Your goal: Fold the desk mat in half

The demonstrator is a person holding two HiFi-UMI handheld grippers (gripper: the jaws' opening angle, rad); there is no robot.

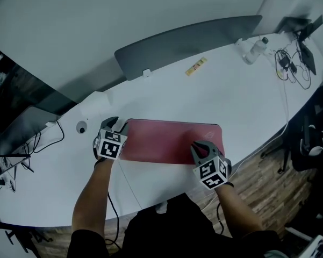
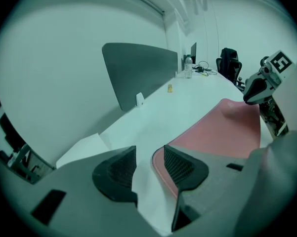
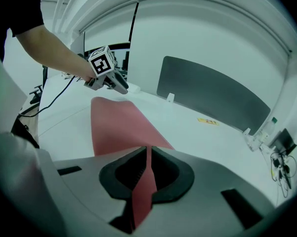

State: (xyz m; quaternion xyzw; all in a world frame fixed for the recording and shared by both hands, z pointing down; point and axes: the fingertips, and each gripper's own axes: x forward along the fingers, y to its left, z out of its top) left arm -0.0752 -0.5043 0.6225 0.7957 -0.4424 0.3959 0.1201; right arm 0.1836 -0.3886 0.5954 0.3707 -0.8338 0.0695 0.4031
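The red desk mat (image 1: 166, 138) lies on the white table (image 1: 166, 90) in front of me. My right gripper (image 1: 201, 147) is shut on the mat's near right edge, and in the right gripper view a thin strip of mat (image 3: 147, 181) stands pinched between the pads of that gripper (image 3: 148, 149), lifted off the table. My left gripper (image 1: 117, 123) hovers at the mat's left end. In the left gripper view its jaws (image 2: 149, 154) stand open with only white table between them, and the mat's rounded corner (image 2: 160, 158) lies just beside the right jaw.
A grey divider panel (image 1: 188, 44) stands along the table's far edge. A yellow tag (image 1: 196, 66), a white bottle (image 1: 255, 50) and cables (image 1: 287, 63) lie far right. A round grommet (image 1: 81, 127) sits left of the mat. A chair (image 1: 311, 144) stands on the right.
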